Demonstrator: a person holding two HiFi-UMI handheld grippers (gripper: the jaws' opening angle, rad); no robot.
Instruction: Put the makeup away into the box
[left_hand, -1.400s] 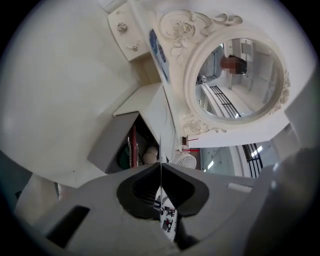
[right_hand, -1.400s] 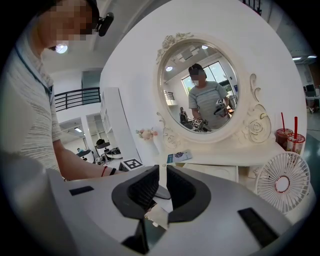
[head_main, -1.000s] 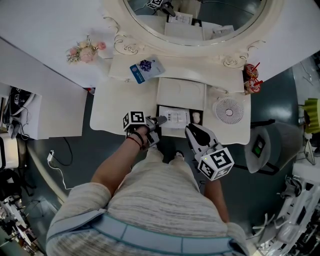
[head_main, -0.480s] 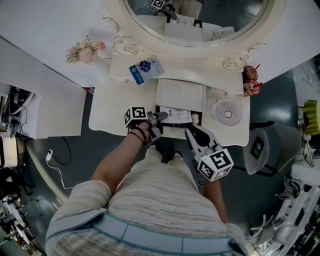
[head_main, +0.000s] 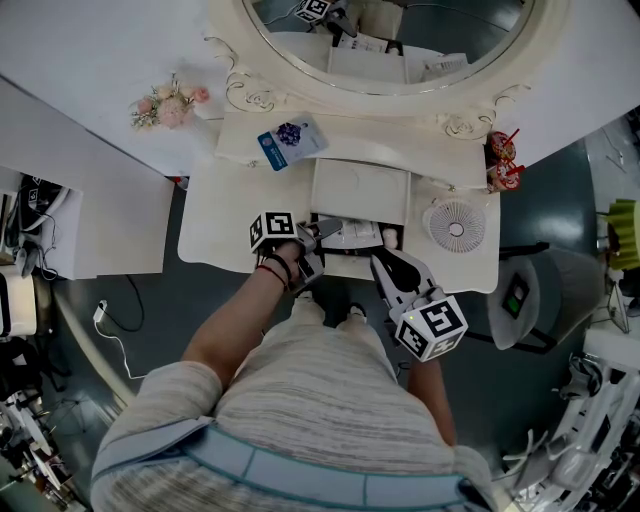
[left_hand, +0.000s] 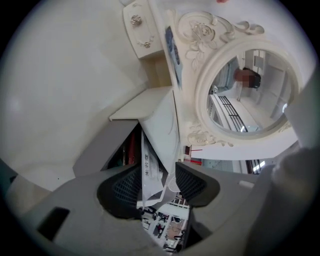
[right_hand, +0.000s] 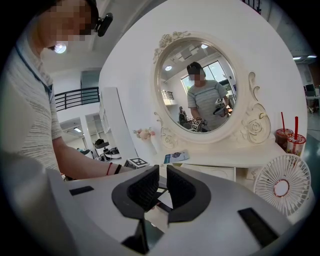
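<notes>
A white printed makeup packet (head_main: 352, 234) lies in the open dark-rimmed box (head_main: 405, 215) at the middle of the vanity table. My left gripper (head_main: 318, 236) is at the box's left edge. Its jaws have just been opening. In the left gripper view the packet (left_hand: 150, 175) stands edge-on between the pads of the left gripper (left_hand: 170, 185), close to the left pad and clear of the right one. My right gripper (head_main: 378, 262) hovers at the box's front right; in its own view the right gripper (right_hand: 163, 187) has its jaws nearly together with nothing between them.
A blue packet (head_main: 290, 140) lies on the raised shelf under the oval mirror (head_main: 400, 60). A small white fan (head_main: 457, 222) stands right of the box, with red cups (head_main: 503, 160) behind it. Pink flowers (head_main: 168, 105) sit far left. The box's white lid (head_main: 360, 188) lies behind it.
My left gripper has shifted slightly towards the box and its jaws have parted round the packet, which now sits more crumpled in the box. The right gripper has stayed still.
</notes>
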